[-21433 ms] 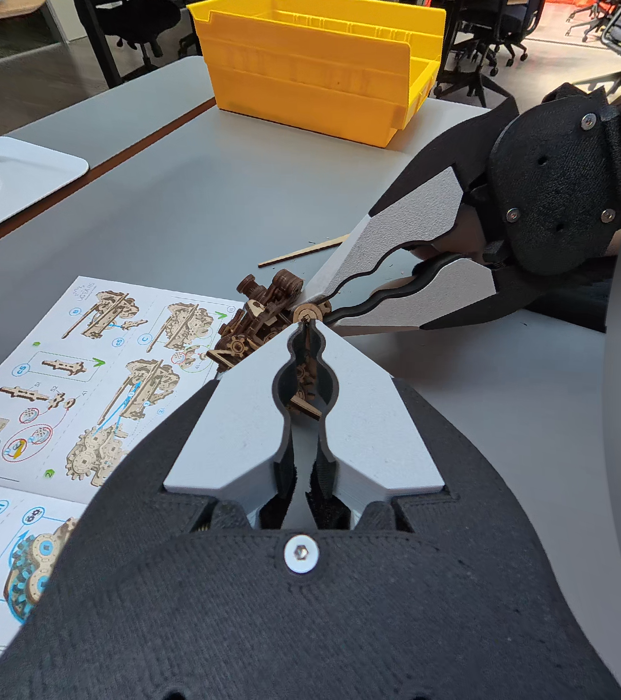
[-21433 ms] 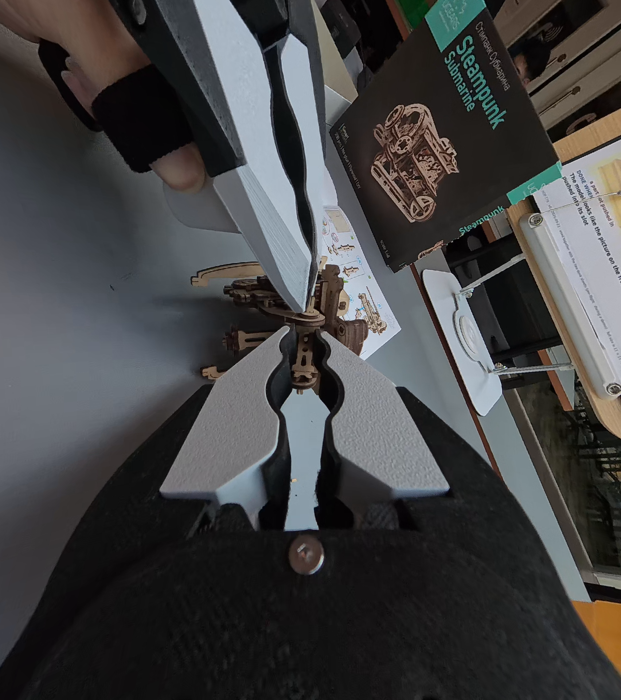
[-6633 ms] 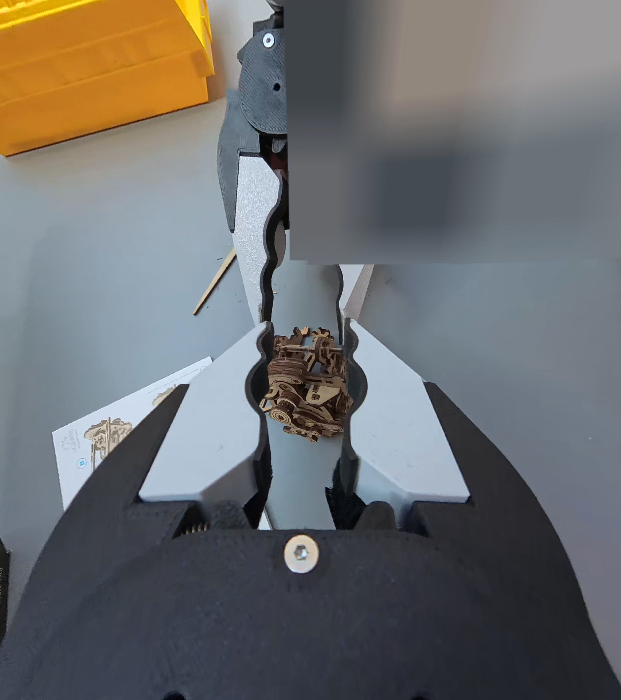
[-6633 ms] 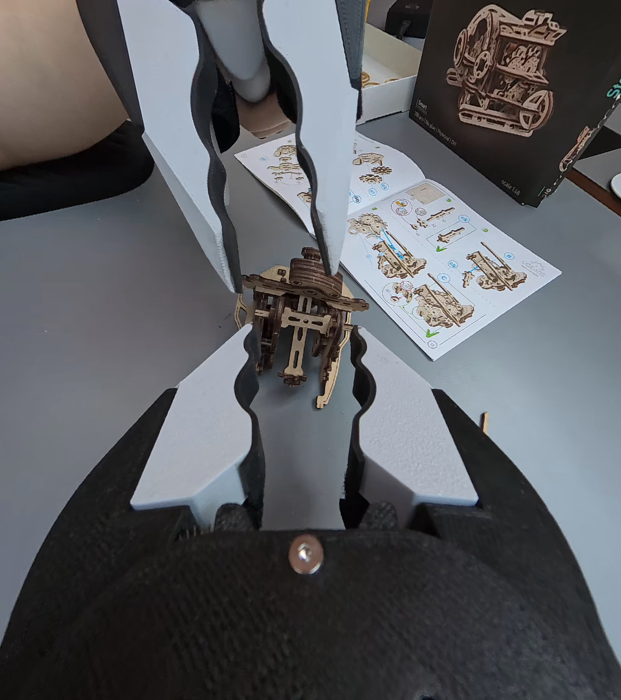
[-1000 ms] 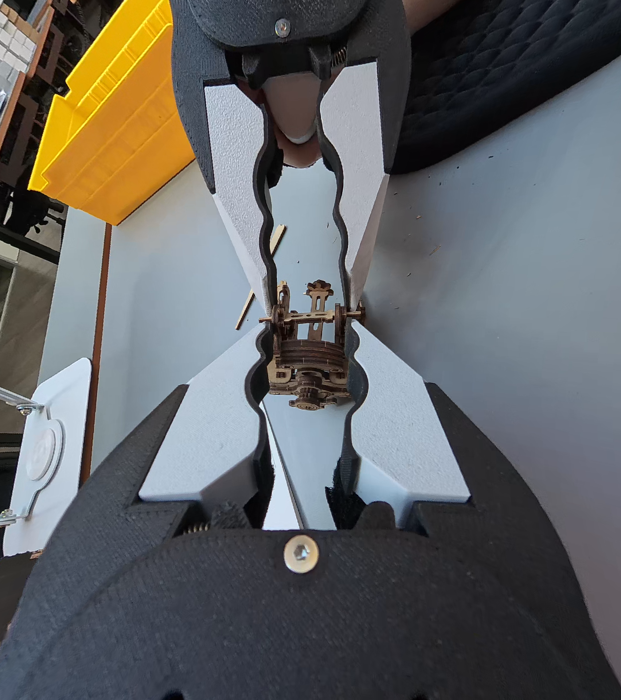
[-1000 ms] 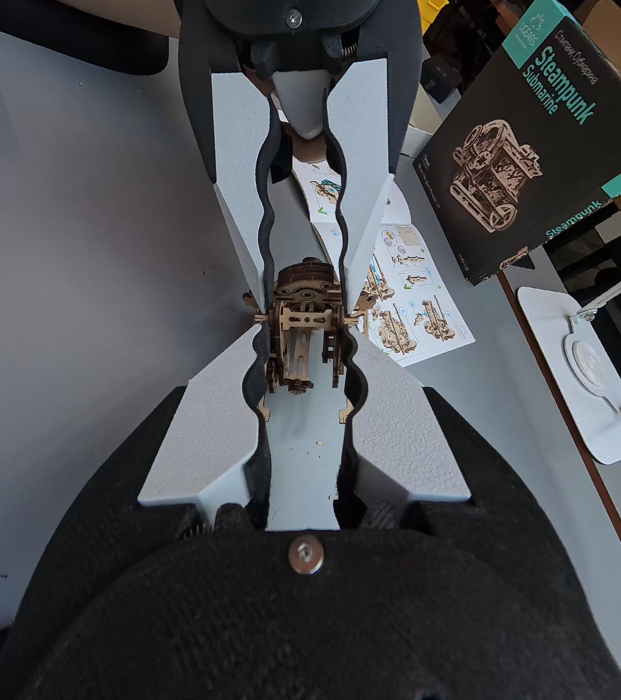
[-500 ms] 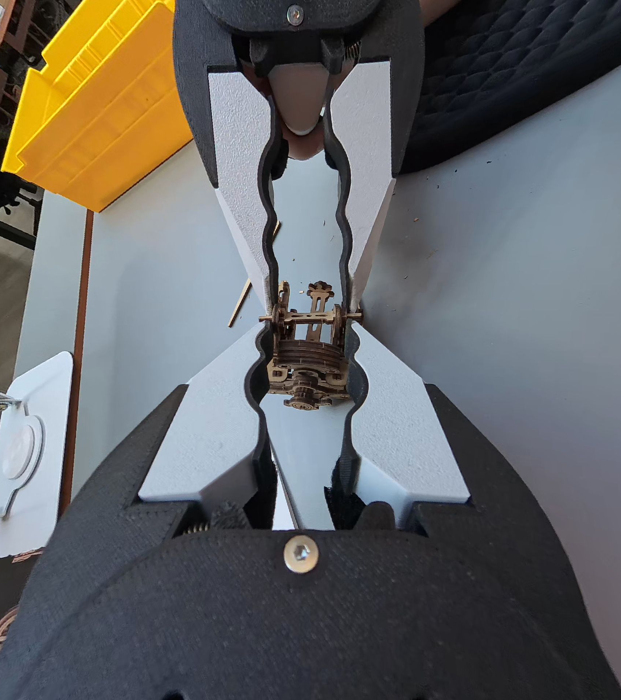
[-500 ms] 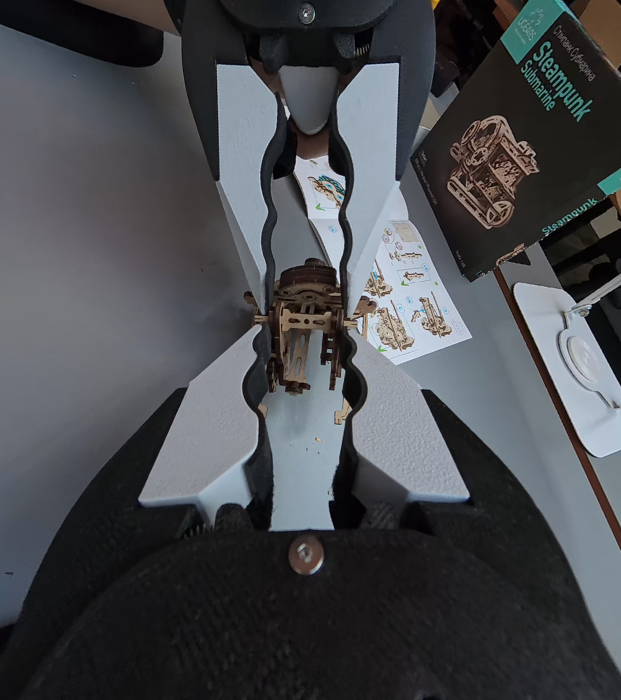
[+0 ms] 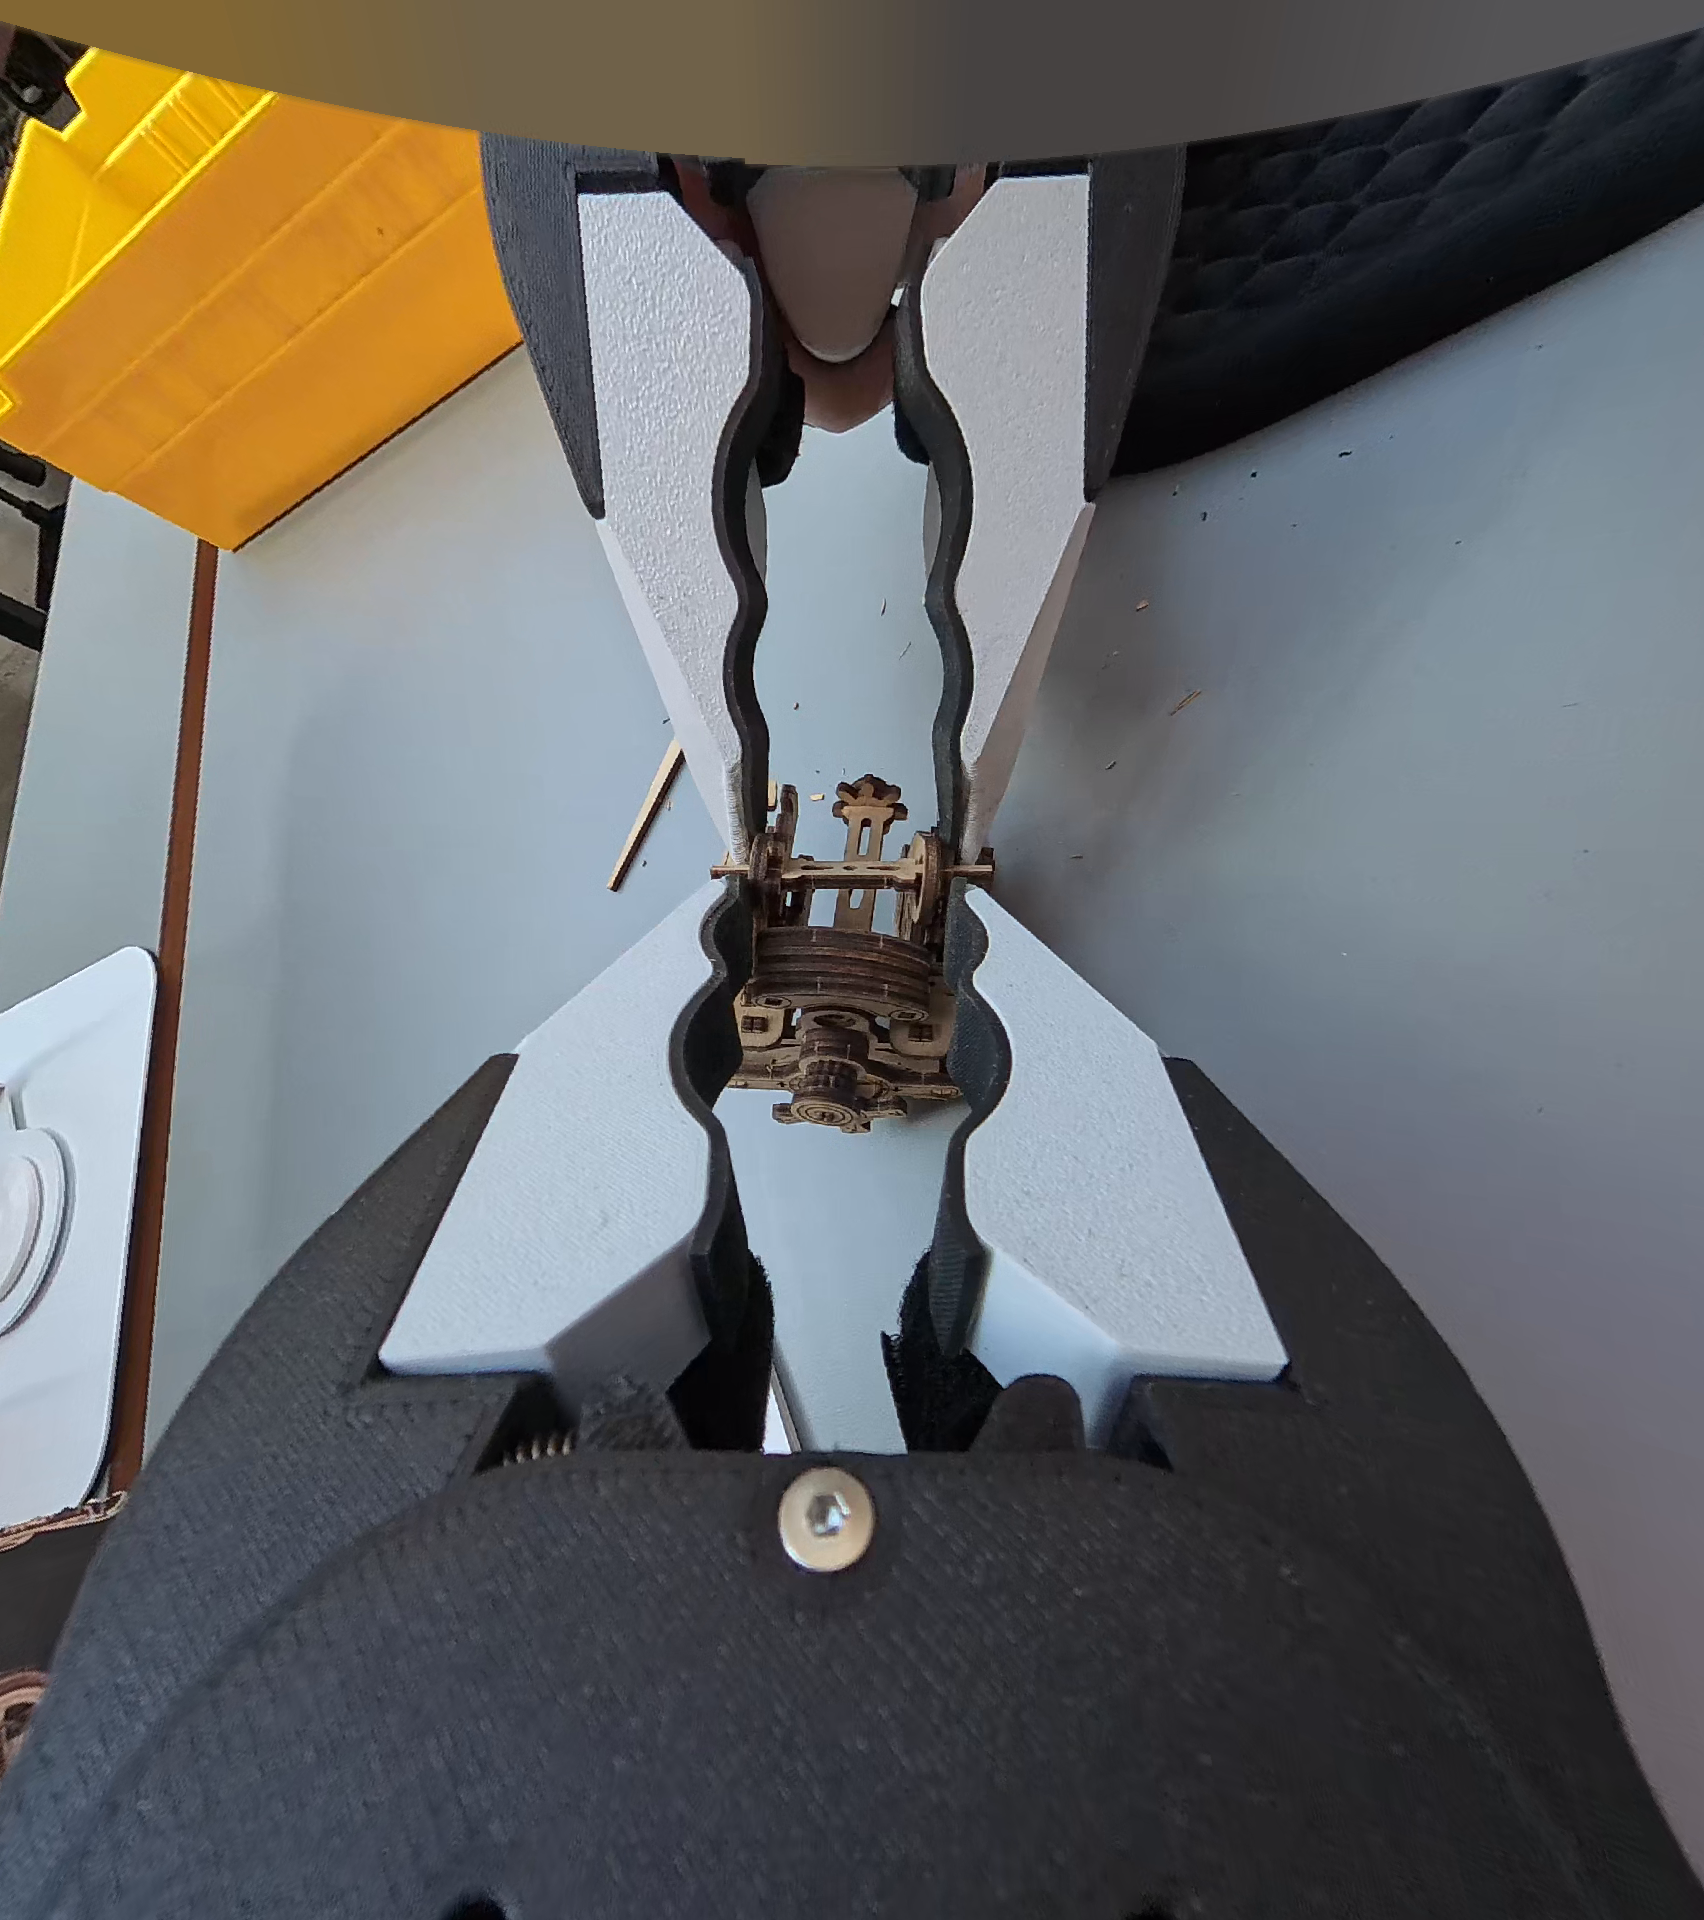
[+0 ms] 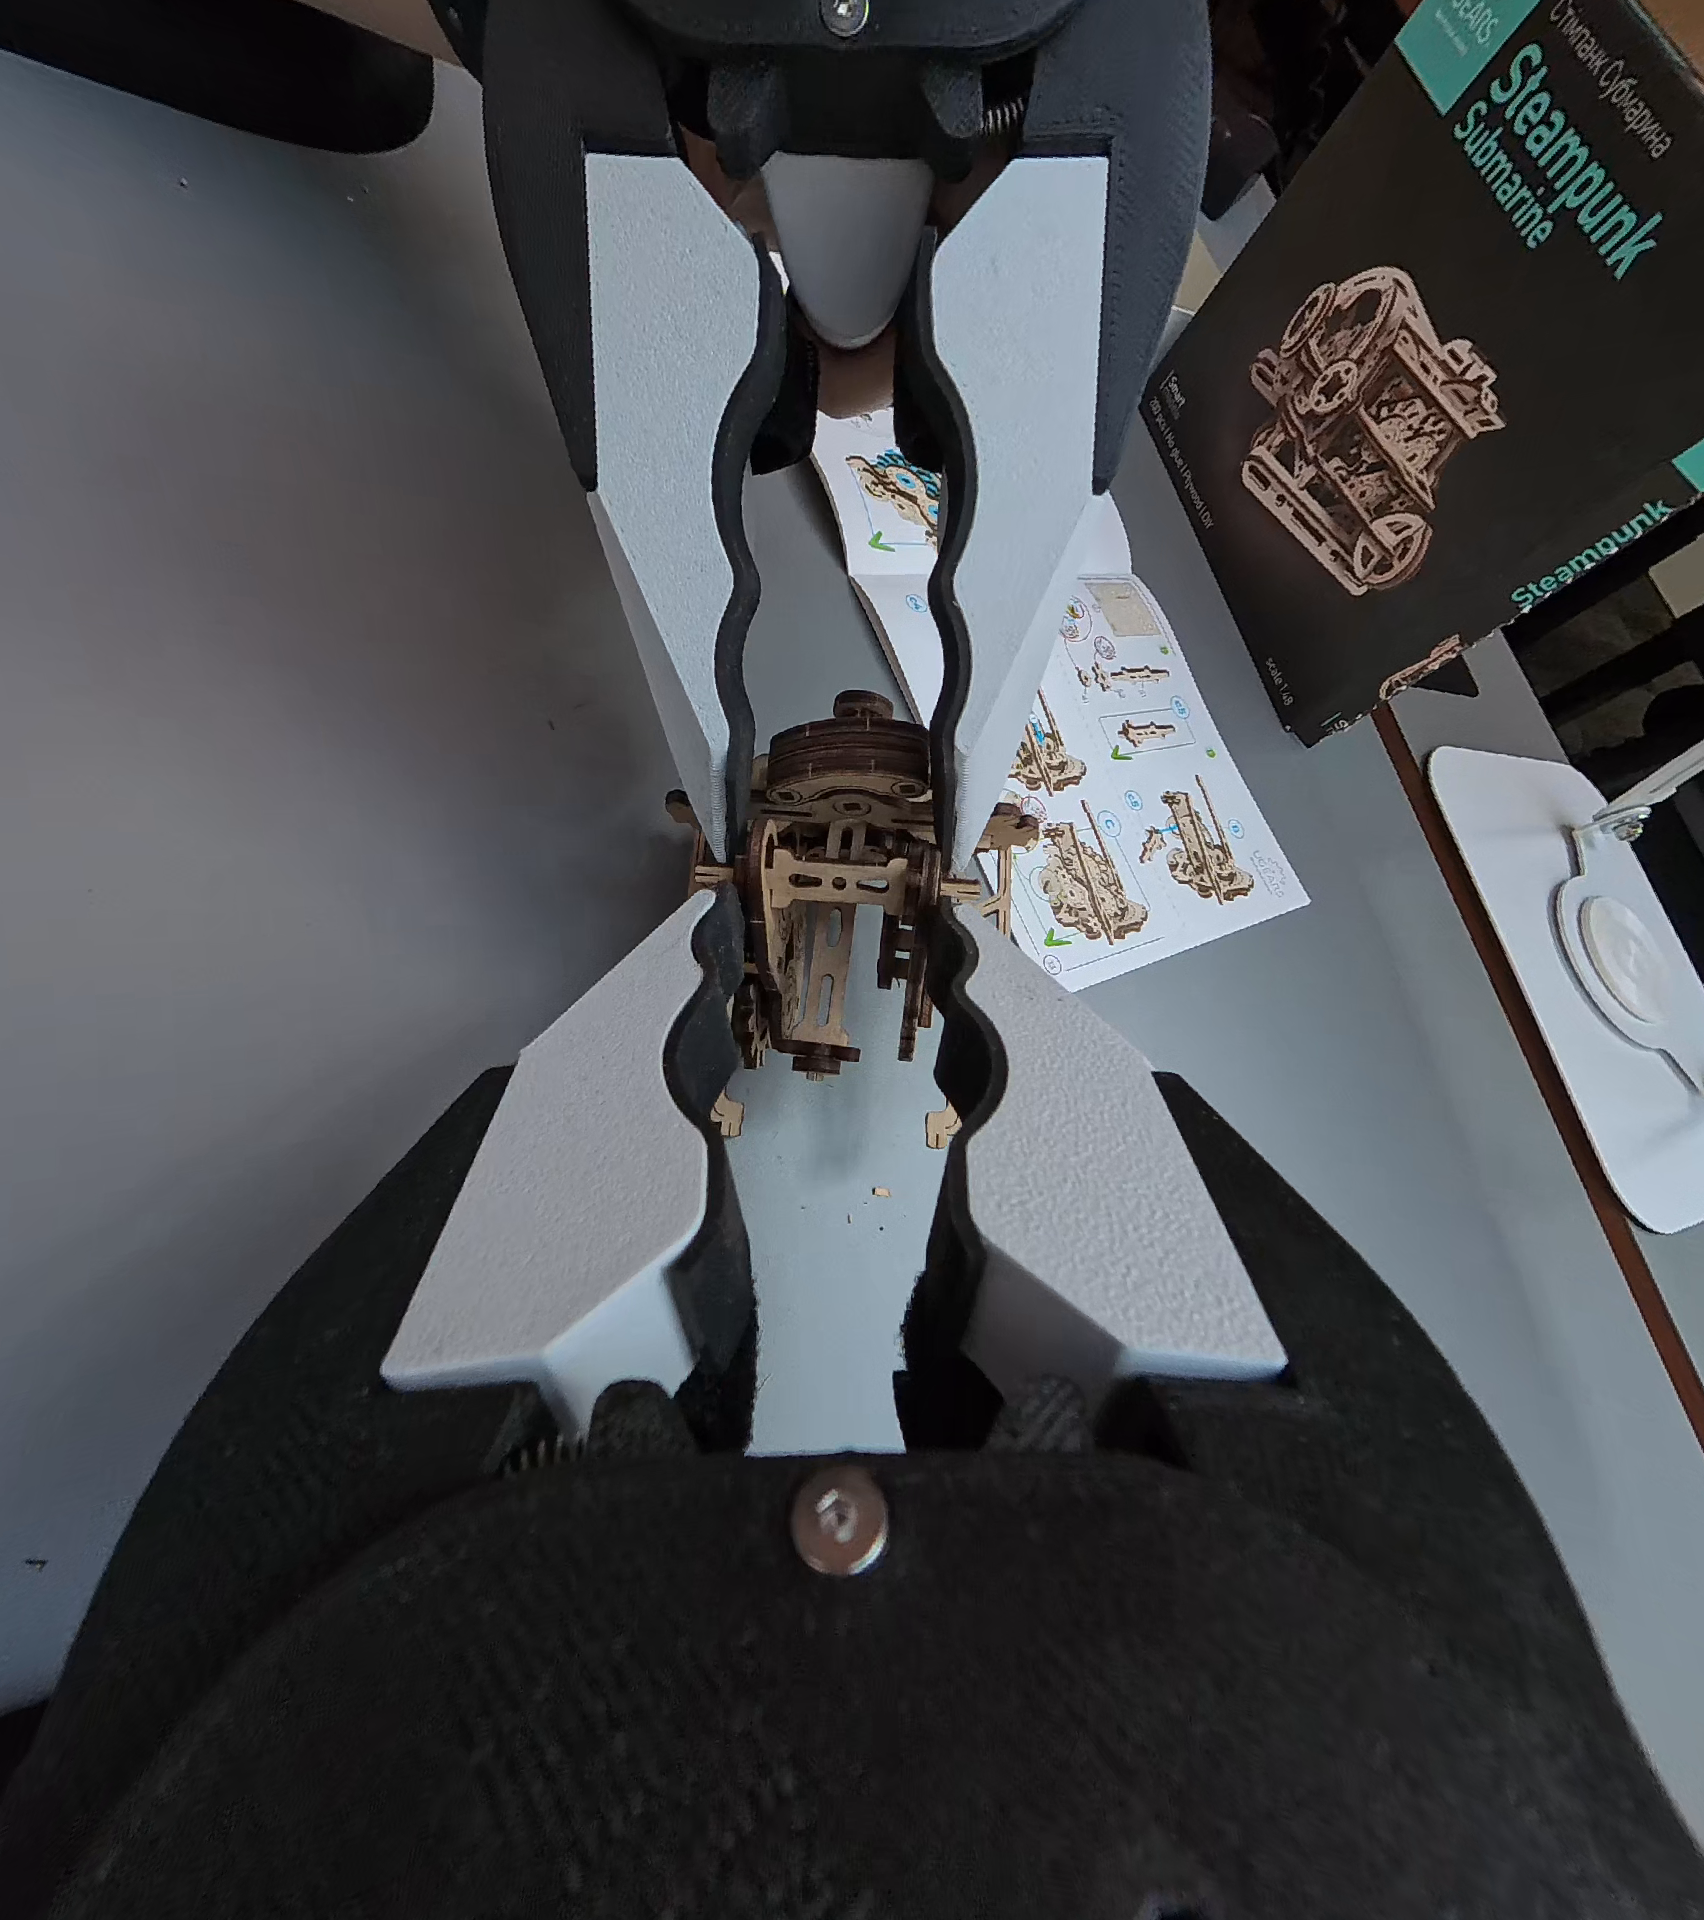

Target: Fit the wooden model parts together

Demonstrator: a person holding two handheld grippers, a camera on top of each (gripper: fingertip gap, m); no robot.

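Note:
A small wooden gear model (image 9: 843, 971) hangs above the grey table (image 9: 1399, 935), held between both grippers, which meet tip to tip. In the left wrist view my left gripper (image 9: 848, 914) is shut on the model's dark layered drum end. The right gripper (image 9: 850, 831) comes in from the top and clamps the cross axle. In the right wrist view my right gripper (image 10: 834, 914) is shut on the model's (image 10: 827, 966) light frame end, and the left gripper (image 10: 840, 821) holds the drum from above. Loose curved wooden pieces (image 10: 939, 1124) lie on the table below.
A yellow bin (image 9: 235, 281) stands at the far left, with a thin wooden stick (image 9: 645, 821) on the table near it. An instruction sheet (image 10: 1139, 831), a black model box (image 10: 1482, 343) and a white stand base (image 10: 1606, 987) are at the right. A black padded mat (image 9: 1450, 260) is at the back.
Long before, the grippers pinched the model at an angle over the instruction sheet; now they face head-on. Over the last second both keep their hold, with only a slight shift.

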